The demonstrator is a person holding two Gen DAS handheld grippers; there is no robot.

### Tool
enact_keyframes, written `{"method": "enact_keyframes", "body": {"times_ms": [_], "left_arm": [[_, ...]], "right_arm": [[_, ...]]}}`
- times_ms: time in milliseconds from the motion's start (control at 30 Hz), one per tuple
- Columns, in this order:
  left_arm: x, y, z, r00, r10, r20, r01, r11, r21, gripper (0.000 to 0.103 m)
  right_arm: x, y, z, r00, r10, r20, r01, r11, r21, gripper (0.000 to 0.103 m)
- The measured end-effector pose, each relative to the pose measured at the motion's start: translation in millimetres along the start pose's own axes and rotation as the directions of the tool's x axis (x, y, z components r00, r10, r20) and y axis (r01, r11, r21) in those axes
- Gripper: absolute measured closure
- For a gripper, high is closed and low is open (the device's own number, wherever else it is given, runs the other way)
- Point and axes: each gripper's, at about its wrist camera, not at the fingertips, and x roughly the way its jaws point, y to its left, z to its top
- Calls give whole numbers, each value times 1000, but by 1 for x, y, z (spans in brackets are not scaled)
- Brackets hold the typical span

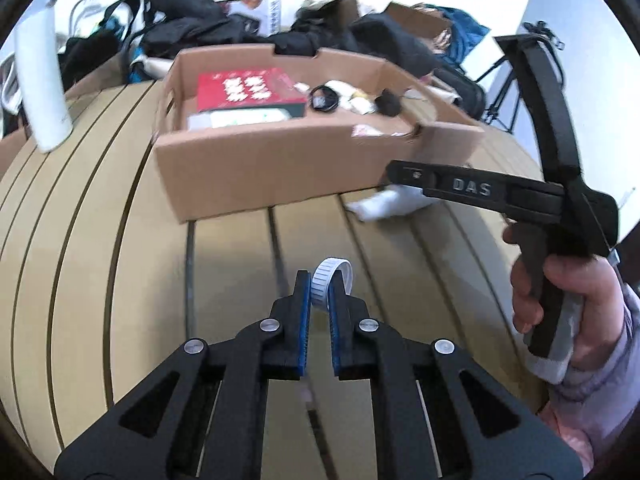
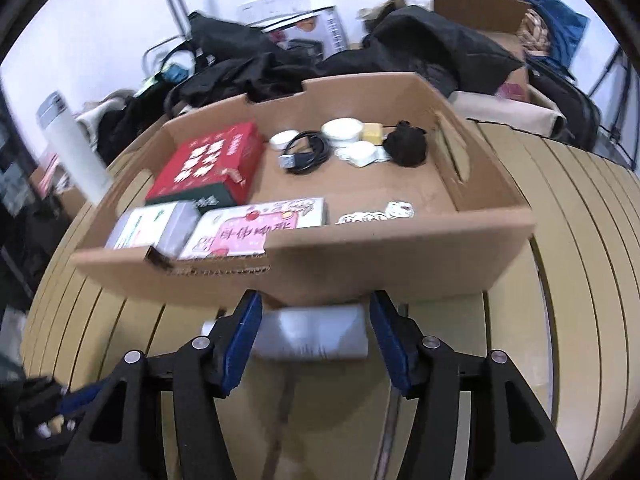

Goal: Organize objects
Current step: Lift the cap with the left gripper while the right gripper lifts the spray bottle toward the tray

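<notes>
My left gripper (image 1: 320, 284) is shut on a small white ribbed cap (image 1: 329, 280), held above the slatted table. My right gripper (image 2: 316, 320) is open; a white soft packet (image 2: 316, 332) lies on the table between its fingers, against the front wall of the cardboard box (image 2: 360, 256). That packet shows in the left wrist view (image 1: 384, 202) under the right gripper's body (image 1: 500, 192). The box (image 1: 256, 160) holds a red box (image 2: 208, 164), a pink carton (image 2: 256, 228), a grey packet (image 2: 156, 228), a black cable (image 2: 306, 150), white jars (image 2: 342, 130), a black pouch (image 2: 406, 144).
A white bottle (image 1: 38, 76) stands on the table left of the box; it also shows in the right wrist view (image 2: 76, 148). Black bags and clothes (image 2: 360, 56) pile up behind the table. The slatted tan table (image 1: 100, 260) curves away to both sides.
</notes>
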Motion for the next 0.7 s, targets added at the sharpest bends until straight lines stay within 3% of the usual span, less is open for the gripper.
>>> {"method": "enact_keyframes", "body": {"times_ms": [200,367,500,700], "left_arm": [[-1,-2,-1,1000,-14,2,14,1000,5,98],[0,-21,-9,998,-56,2,56,993,102,95],[6,-28,-15,998,-66,-4,66,989,136,55],[6,-31,-16,997,-75,3,73,986,151,53]], "right_arm": [[-2,2,-22,998,-59,-36,56,995,-86,44],[-23,-11,-49,991,-129,-26,123,980,-159,44],[-30,-20,-55,993,-109,-34,104,986,-134,44],[-36,-15,-61,990,-138,-21,133,978,-163,44]]}}
